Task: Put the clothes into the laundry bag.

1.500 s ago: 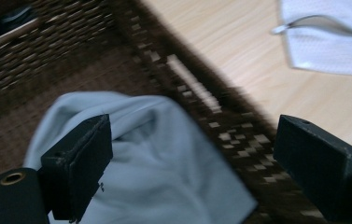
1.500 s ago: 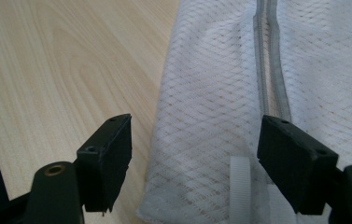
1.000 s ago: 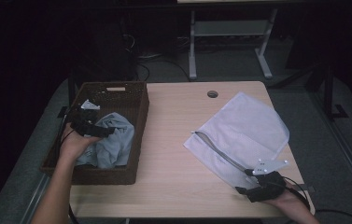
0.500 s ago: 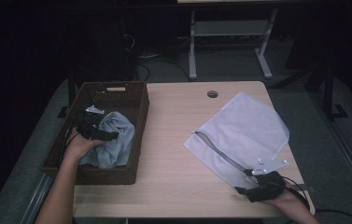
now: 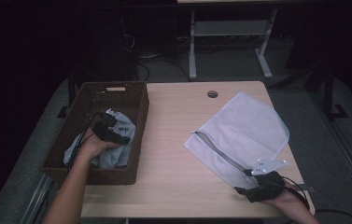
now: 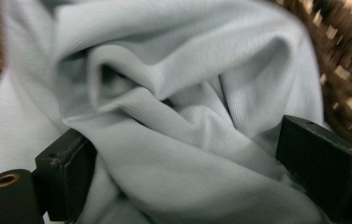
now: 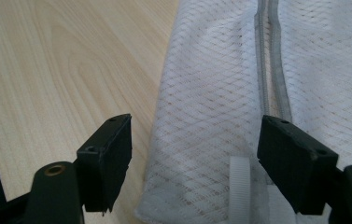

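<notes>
A crumpled pale blue cloth (image 5: 117,140) (image 6: 178,107) lies inside the brown wicker basket (image 5: 85,100) on the table's left. My left gripper (image 5: 115,135) (image 6: 183,172) is down in the basket, open, its jaws spread either side of a fold of the cloth. A white mesh laundry bag (image 5: 243,130) (image 7: 211,102) with a grey zipper (image 5: 218,151) (image 7: 271,60) lies flat on the right. My right gripper (image 5: 246,182) (image 7: 194,149) rests open at the bag's near corner, jaws astride the mesh edge and a small white loop (image 7: 240,189).
The light wooden table (image 5: 173,149) has a round cable hole (image 5: 212,94) near its far edge. Basket wall (image 6: 346,60) runs close to the left gripper's right side. Beyond the table stand a desk frame (image 5: 229,42) and dark floor.
My left gripper has moved nearer and lower into the basket, onto the blue cloth. The right gripper and mesh bag have stayed in place.
</notes>
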